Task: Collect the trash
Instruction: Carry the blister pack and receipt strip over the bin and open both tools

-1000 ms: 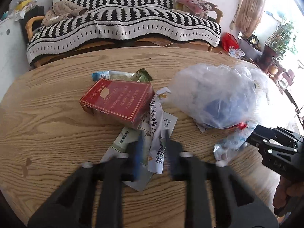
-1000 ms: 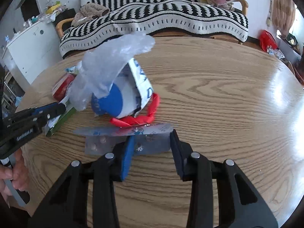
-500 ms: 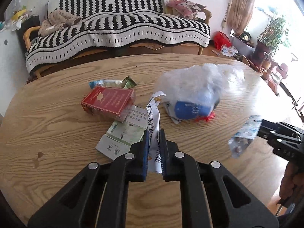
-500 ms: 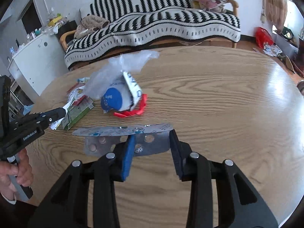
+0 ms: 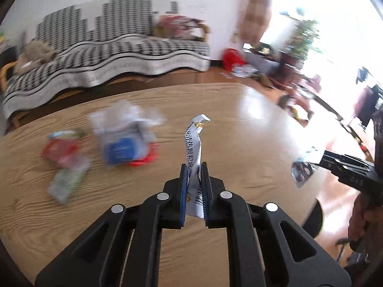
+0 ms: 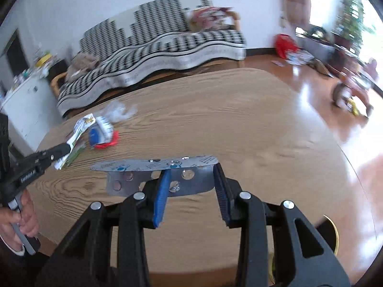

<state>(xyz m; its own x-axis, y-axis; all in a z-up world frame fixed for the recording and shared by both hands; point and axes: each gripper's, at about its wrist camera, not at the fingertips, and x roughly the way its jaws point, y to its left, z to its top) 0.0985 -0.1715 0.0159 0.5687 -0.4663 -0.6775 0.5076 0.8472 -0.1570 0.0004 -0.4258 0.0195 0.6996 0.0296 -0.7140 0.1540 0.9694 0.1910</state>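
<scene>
Nearest in the left wrist view, at lower centre, the left gripper is pinched fully together on a crumpled white printed wrapper, which stands up out of the pads like a twisted strip, its torn tip curling over toward mid-frame. It looks feather-light and limp, so a nip low on the strip, as here, seems enough; higher up it would probably just fold over.

In the right wrist view, at lower centre, the right gripper has its jaws partly apart, and a silver blister pack sits across them. The foil sheet is bent, one flap lying flat toward the lens and the other hanging below. I judge it stiffer than the wrapper but springy and slick, so it could slide if the squeeze eased. Whether both pads actually press on it I cannot tell for sure, though it hangs clear of the wooden table.

Farther back, left of centre in the left view, the remaining litter lies blurred: a clear plastic bag with something blue and red inside, and beyond it to the left a red box and a pale green packet. The bag will likely be soft and shapeless, best gathered at its bunched top. A striped sofa sits behind.
</scene>
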